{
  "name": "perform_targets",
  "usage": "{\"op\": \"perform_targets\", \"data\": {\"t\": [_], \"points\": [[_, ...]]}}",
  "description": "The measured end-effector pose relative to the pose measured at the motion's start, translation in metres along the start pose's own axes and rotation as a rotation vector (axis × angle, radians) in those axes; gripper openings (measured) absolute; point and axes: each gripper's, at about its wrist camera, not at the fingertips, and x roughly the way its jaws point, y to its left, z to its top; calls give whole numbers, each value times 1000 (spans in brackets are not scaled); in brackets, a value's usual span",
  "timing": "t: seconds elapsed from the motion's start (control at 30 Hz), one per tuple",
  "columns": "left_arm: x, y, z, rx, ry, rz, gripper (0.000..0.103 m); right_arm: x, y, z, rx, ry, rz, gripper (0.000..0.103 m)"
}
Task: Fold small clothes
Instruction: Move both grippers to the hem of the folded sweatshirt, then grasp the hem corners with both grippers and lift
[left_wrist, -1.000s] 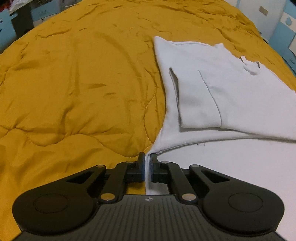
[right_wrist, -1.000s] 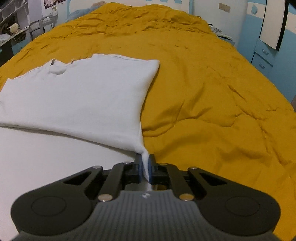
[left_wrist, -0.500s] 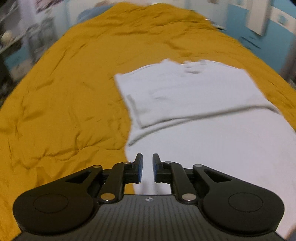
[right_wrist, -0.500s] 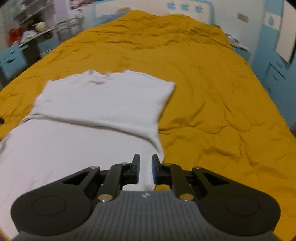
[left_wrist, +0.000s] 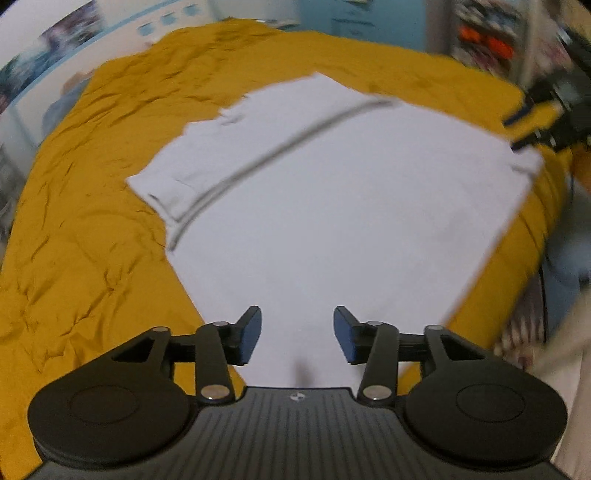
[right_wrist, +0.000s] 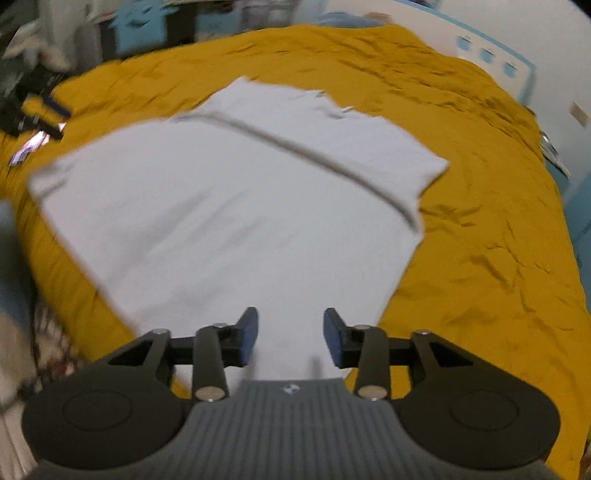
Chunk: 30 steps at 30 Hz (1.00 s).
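Note:
A white T-shirt (left_wrist: 332, 206) lies flat on the yellow quilt (left_wrist: 92, 258), its lower half folded up over the chest; the fold edge (left_wrist: 273, 155) runs across it below the collar. It also shows in the right wrist view (right_wrist: 221, 221). My left gripper (left_wrist: 297, 334) is open and empty above the shirt's near left part. My right gripper (right_wrist: 290, 334) is open and empty above its near right part. The right gripper also appears at the far right of the left wrist view (left_wrist: 546, 118), and the left gripper at the far left of the right wrist view (right_wrist: 37, 114). Both views are blurred.
The yellow quilt (right_wrist: 498, 258) covers the bed all round the shirt. Blue and white furniture (right_wrist: 517, 70) stands beyond the bed. Cluttered shelves (left_wrist: 487, 40) stand at the far right. A patterned fabric (left_wrist: 524, 325) hangs past the bed's near edge.
Both grippers have let go of the shirt's hem corners, opened wide and pulled back and up. The folded-over half now lies flat on the shirt.

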Motion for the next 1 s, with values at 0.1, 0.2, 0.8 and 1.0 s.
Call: {"op": "perform_targets", "data": {"t": [0.1,0.2,0.8,1.0], "points": [[0,-22,-16,108,34,3,71,-7,25,-20,-79,8,0,51],[8,-44,-29,239,74,-13,72,-9,41,-37,-148,22,7,58],[57,-85,-64,488,67,199,33,21,78,-69,-600,51,-225,24],[39,-63,-46,328,-31,239,6,2,69,-55,-546,5,-253,0]]}}
